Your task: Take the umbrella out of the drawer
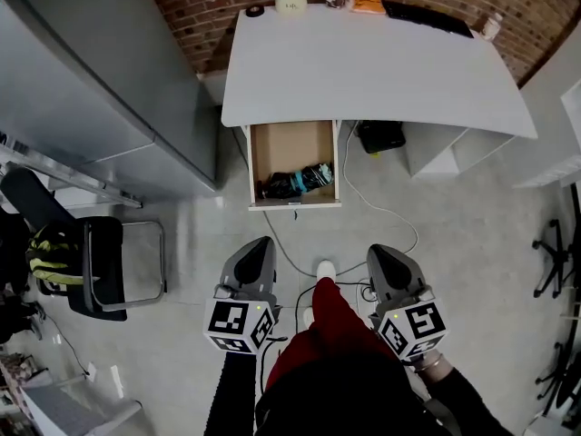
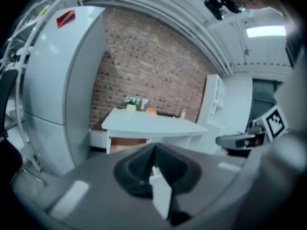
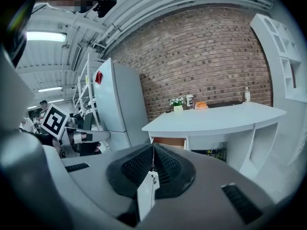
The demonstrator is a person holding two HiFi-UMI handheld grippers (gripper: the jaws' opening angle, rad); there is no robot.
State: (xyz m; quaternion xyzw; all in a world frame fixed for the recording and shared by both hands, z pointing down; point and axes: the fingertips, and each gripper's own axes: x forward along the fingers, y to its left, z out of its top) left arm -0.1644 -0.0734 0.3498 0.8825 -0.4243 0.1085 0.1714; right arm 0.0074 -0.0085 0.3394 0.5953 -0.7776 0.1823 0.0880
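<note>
Head view steeply down; gripper views forward; all share drawer (image 1: 290,143) (image 2: 125,142) (image 3: 169,141).

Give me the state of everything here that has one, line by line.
drawer: pulled open under the white desk.
umbrella: folded, lying inside the drawer.
left tool: shut, empty.
right tool: shut, empty.

A white table (image 1: 363,71) stands at twelve o'clock. Its drawer (image 1: 290,143) is open below the near edge, and a dark folded umbrella (image 1: 295,182) lies across the drawer's front. The left gripper (image 1: 259,249) at seven o'clock and the right gripper (image 1: 385,254) at five o'clock both point toward the drawer, well apart from it. A black chair (image 1: 100,275) sits at nine o'clock.
</note>
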